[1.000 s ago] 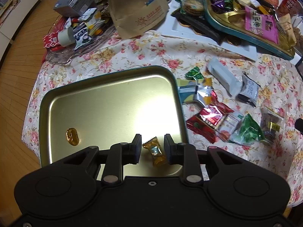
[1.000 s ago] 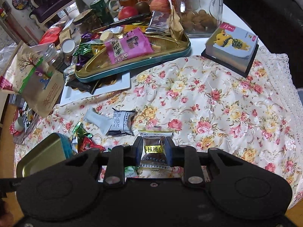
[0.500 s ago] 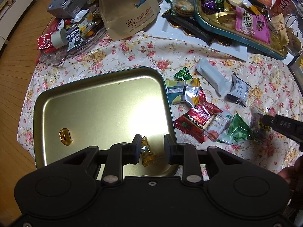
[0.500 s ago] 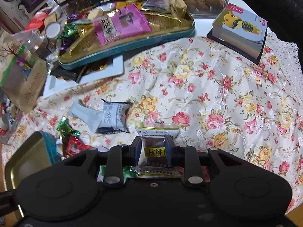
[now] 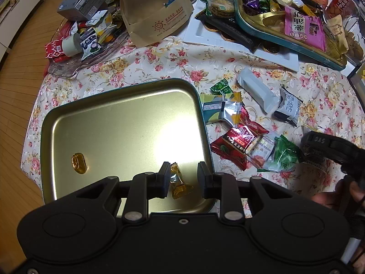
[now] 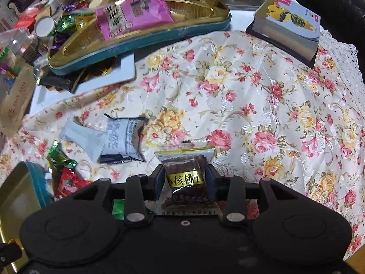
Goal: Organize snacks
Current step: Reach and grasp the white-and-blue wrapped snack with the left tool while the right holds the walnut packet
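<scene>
the shallow gold metal tray (image 5: 95, 123), smooth, rectangular with rounded corners, sits on the floral tablecloth (image 6: 251, 105). two gold-wrapped candies lie in it: an oval one (image 5: 78, 163) near its left wall and a crinkled one (image 5: 179, 182) by its near edge, loose between the parted jaws of the left gripper (image 5: 183, 178). right of the tray, the right gripper (image 6: 185, 178) is opening around a clear packet of dark walnut cake (image 6: 186, 178) lying on the cloth.

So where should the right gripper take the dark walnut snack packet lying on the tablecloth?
Across the walnut snack packet's narrow middle, at its yellow label band, coming from above. It lies flat on the floral tablecloth. The right gripper's opening jaws already straddle its long sides.
</scene>
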A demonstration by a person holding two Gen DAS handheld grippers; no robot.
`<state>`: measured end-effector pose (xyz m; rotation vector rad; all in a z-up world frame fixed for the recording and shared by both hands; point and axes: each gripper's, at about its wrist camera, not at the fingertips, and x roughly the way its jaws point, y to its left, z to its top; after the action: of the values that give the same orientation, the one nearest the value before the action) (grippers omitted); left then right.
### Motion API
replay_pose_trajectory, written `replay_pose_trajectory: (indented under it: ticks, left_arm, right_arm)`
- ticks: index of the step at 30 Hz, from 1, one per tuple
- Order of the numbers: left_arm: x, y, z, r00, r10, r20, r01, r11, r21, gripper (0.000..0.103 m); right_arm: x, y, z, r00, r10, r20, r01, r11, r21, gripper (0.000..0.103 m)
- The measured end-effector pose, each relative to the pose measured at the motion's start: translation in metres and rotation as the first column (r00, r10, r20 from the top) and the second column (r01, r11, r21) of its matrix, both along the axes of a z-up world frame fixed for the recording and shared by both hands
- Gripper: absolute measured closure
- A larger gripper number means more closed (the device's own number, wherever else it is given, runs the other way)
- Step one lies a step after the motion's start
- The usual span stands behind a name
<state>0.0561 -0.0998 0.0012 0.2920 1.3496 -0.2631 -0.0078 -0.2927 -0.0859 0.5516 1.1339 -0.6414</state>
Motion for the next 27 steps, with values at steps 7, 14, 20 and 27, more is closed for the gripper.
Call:
replay_pose_trajectory:
  ticks: [7,14,20,27]
  left_arm:
    - [0.005,0.006,0.004,1.000,0.020,0.000,-0.020,1.000,-0.020,0.067]
    - [0.006,0.007,0.005,1.000,0.026,-0.002,-0.026,0.999,-0.023,0.067]
    - [0.007,0.006,0.007,0.999,0.034,0.000,-0.034,0.999,-0.031,0.067]
    - [0.008,0.000,0.010,0.999,0.037,0.000,-0.037,0.998,-0.059,0.067]
  right_arm:
    - [0.005,0.010,-0.005,1.000,0.022,0.010,-0.021,0.997,-0.071,0.056]
    - [0.009,0.012,-0.003,0.999,0.037,0.011,-0.036,0.997,-0.074,0.047]
    - [0.003,0.010,-0.001,1.000,0.030,0.008,-0.029,0.995,-0.091,0.064]
    - [-0.020,-0.001,0.007,0.998,0.052,-0.023,-0.054,0.993,-0.107,0.067]
